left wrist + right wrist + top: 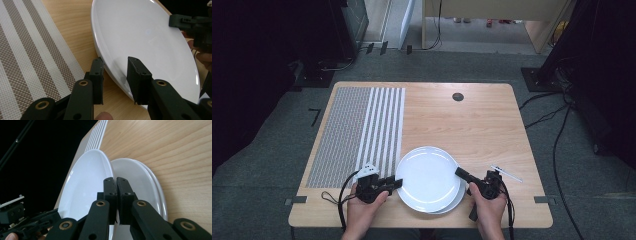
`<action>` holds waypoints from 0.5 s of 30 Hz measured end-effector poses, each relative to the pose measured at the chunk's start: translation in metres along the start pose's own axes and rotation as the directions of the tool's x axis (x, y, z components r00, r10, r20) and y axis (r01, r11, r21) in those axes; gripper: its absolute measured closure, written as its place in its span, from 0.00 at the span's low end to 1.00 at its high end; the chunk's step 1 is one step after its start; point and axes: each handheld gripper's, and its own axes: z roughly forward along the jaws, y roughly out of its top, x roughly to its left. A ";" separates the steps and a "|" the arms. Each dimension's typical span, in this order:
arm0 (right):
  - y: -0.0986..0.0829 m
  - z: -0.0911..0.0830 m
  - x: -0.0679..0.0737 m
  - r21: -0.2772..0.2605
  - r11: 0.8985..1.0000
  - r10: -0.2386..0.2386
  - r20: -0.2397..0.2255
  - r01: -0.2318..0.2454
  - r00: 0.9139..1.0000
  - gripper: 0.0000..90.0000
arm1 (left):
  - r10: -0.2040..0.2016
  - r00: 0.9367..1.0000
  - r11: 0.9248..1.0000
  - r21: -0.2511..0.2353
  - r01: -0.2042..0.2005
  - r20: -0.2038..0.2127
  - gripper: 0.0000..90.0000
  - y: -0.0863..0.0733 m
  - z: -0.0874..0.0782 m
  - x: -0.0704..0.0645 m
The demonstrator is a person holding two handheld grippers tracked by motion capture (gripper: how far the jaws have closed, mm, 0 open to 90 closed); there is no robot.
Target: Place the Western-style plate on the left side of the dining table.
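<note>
Here the top plate [427, 177] sits low centre of the high view, on the lower plate [458, 200]; right gripper [463, 174] pinches its right rim; left gripper [397, 183], jaws apart, straddles its left rim.

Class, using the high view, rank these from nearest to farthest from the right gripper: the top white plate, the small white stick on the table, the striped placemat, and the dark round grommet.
From the right gripper:
1. Top white plate, gripped at its right rim.
2. White stick, just right of that hand.
3. Striped placemat, on the table's left side.
4. Dark grommet, near the far edge.
</note>
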 end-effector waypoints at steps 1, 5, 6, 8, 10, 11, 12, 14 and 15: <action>0.001 0.000 0.001 0.003 1.000 0.000 -0.003 0.000 1.000 0.98 | 0.005 1.000 1.000 -0.001 -0.005 -0.005 0.75 0.002 -0.001 0.000; 0.010 0.005 0.010 -0.002 1.000 -0.014 -0.014 0.014 1.000 0.98 | 0.005 1.000 1.000 -0.016 -0.005 -0.011 0.75 0.010 -0.006 0.001; 0.010 0.005 0.010 -0.002 1.000 -0.014 -0.014 0.014 1.000 0.98 | 0.005 1.000 1.000 -0.018 -0.005 -0.014 0.75 0.012 -0.007 0.002; 0.014 0.008 0.015 0.000 1.000 -0.020 -0.018 0.020 1.000 0.98 | 0.007 1.000 1.000 -0.027 -0.007 -0.017 0.75 0.016 -0.010 0.004; 0.018 0.011 0.020 0.002 1.000 -0.026 -0.022 0.026 0.999 0.98 | 0.002 1.000 0.999 -0.033 -0.002 -0.020 0.76 0.021 -0.013 0.006; 0.020 0.012 0.023 0.005 1.000 -0.030 -0.023 0.031 0.999 0.98 | 0.001 1.000 0.999 -0.038 -0.001 -0.021 0.76 0.023 -0.014 0.008; 0.022 0.014 0.025 0.003 0.999 -0.034 -0.026 0.034 0.999 0.98 | 0.000 1.000 0.999 -0.040 -0.001 -0.024 0.76 0.026 -0.016 0.010; 0.026 0.019 0.030 0.005 0.999 -0.040 -0.028 0.041 0.999 0.98 | -0.006 1.000 0.999 -0.048 0.004 -0.028 0.76 0.031 -0.019 0.013; 0.028 0.021 0.033 0.006 0.999 -0.046 -0.030 0.046 0.999 0.98 | -0.006 1.000 0.999 -0.050 0.005 -0.031 0.76 0.034 -0.021 0.014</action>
